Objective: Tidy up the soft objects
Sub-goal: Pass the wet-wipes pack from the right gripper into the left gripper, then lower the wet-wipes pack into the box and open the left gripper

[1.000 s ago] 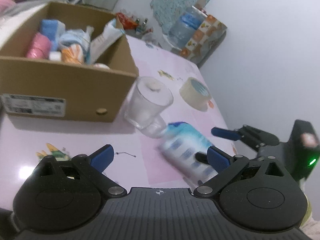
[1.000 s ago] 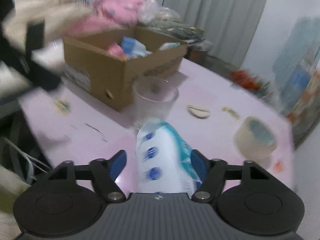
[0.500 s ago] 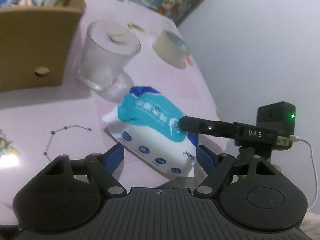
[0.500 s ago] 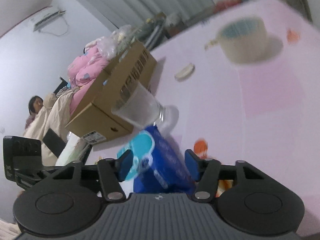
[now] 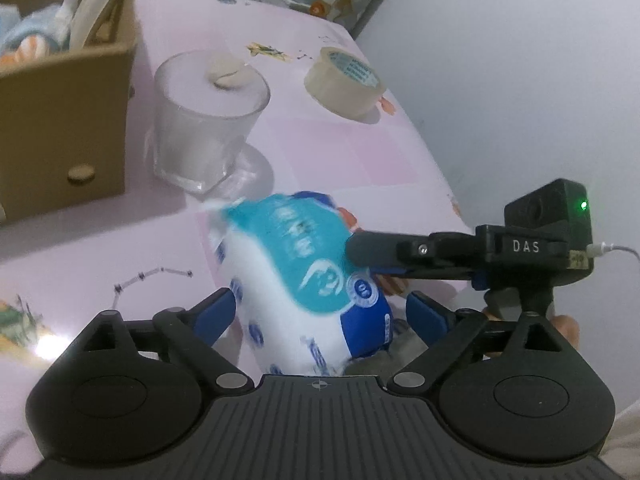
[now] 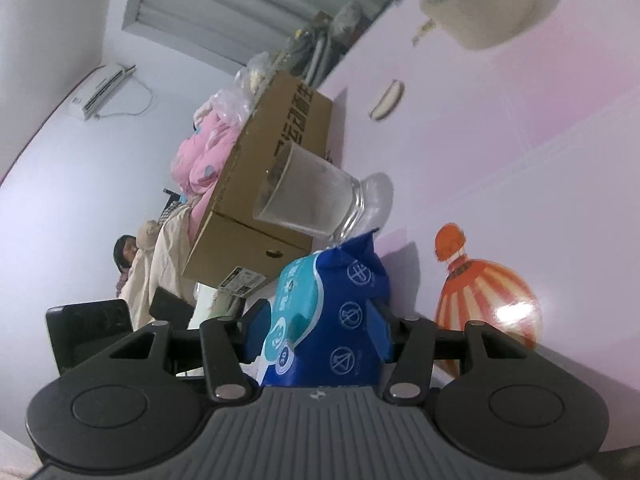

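Note:
A soft pack of wet wipes (image 5: 304,280), white with a teal and blue wrapper, hangs just above the pink table. My right gripper (image 5: 360,256) reaches in from the right, rolled on its side, and is shut on the pack's end. In the right wrist view the pack (image 6: 332,320) is pinched between the right gripper's (image 6: 320,332) blue pads. My left gripper (image 5: 320,304) straddles the pack's near end. Its jaws are opening, and the right-hand pad (image 5: 426,314) stands clear of the wrapper. A cardboard box (image 5: 60,120) holding soft items sits at the left.
A clear glass (image 5: 208,120) stands beside the box, just beyond the pack. A tape roll (image 5: 344,80) and a small white disc (image 5: 228,72) lie farther back. The table edge (image 5: 440,184) runs close on the right, by a wall. A person (image 6: 126,252) sits beyond the box.
The right gripper rolled sideways and carried the pack down between the left fingers. The left gripper dipped toward the table; its jaws narrowed around the pack, then widened again.

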The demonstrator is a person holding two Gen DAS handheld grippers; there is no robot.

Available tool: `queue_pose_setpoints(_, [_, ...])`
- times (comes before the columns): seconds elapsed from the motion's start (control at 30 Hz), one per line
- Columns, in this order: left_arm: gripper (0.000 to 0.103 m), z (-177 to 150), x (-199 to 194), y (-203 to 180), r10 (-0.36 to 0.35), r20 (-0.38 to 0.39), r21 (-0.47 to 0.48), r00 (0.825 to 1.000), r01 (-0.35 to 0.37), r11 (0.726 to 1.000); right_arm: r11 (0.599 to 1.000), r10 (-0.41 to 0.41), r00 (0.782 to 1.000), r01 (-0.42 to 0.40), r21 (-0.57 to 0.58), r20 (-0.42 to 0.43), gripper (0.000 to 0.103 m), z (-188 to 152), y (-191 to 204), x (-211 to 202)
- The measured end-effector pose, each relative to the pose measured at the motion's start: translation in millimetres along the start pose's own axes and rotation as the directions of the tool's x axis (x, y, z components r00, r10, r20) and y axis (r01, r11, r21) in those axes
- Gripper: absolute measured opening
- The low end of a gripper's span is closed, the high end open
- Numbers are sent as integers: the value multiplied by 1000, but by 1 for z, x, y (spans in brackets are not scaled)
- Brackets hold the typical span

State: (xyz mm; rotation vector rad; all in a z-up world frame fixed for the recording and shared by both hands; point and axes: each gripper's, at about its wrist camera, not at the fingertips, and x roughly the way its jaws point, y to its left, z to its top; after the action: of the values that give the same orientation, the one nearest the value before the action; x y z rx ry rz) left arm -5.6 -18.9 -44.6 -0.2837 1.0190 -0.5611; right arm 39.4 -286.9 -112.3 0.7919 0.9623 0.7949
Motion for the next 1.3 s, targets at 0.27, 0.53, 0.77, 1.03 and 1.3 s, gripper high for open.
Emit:
queue_pose_setpoints(0.27, [95, 9, -2, 1, 119, -22, 41, 993, -118, 992, 996, 84, 995, -83, 22, -53, 61, -1, 9, 22])
queue_pose_setpoints(0.53, [94, 6, -11, 16, 224, -26, 57, 974, -222, 973, 985, 165, 980, -158, 74, -108, 62, -5, 12, 55])
queue_pose_setpoints(0.77, [80, 9, -4, 34, 241, -37, 29, 970, -240, 970, 993, 98, 994, -101, -68, -56, 62, 8, 34, 38])
queue_pose_setpoints(1.03, [75, 7, -19, 48, 231, 27, -28, 973, -230, 973, 923, -144, 971, 200, -329, 189, 65, 64, 71, 3])
queue_pose_setpoints(1.3, [74, -7, -64, 66, 225, 122, -121, 967, -210, 970, 799, -332, 913, 407, -442, 238, 65, 107, 73, 65])
